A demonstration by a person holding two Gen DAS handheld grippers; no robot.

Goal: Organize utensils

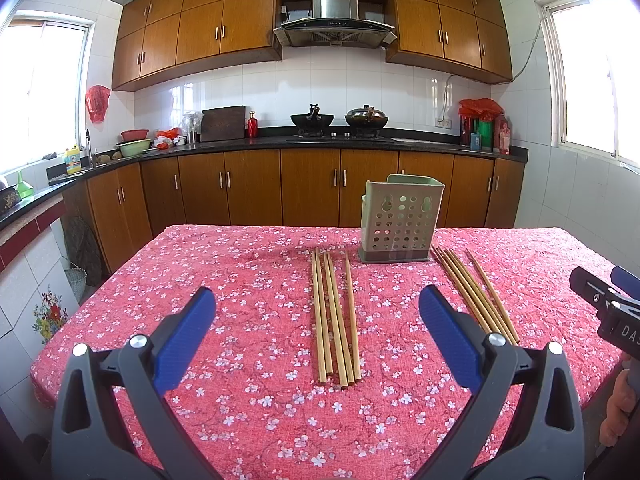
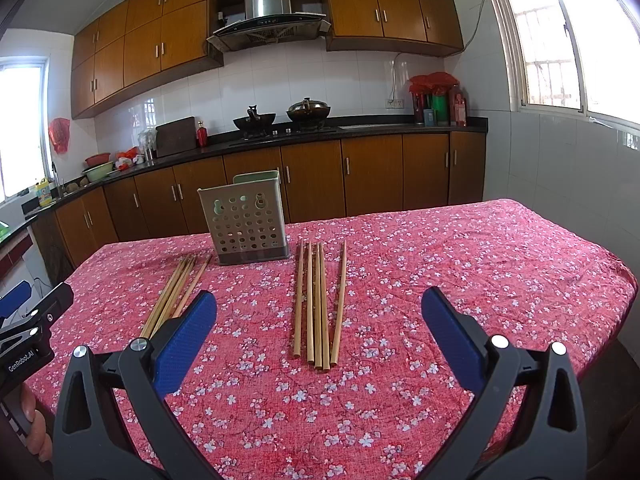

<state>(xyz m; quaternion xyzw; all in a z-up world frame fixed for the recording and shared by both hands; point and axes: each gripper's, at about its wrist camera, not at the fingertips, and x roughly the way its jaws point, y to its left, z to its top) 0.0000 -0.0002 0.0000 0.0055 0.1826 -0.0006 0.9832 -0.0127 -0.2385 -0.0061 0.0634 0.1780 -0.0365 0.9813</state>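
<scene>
Chopsticks are laid in two groups on the bench [image 1: 248, 400], which is covered by a red floral tablecloth [image 2: 440, 264]. Five wooden chopsticks are counted in the left group [image 1: 336, 316], lying nearly parallel with one set slightly apart on the right; the same group is seen partly hidden in the right wrist view [image 2: 176, 292]. Five are counted in the right group [image 2: 318, 304] as well, four close together and one angled beside them, and this group is seen in the left wrist view [image 1: 476, 292] too. One perforated green utensil holder [image 1: 400, 220] is stood upright on the bench beyond the near ends, between the two groups.

Nothing is held or touched by the left gripper [image 1: 316, 312]: its jaws are spread wide above the bench, with the left group seen between them. The right gripper [image 2: 318, 312] is likewise spread wide and empty, with the right group framed between its blue pads [image 2: 188, 340].
</scene>
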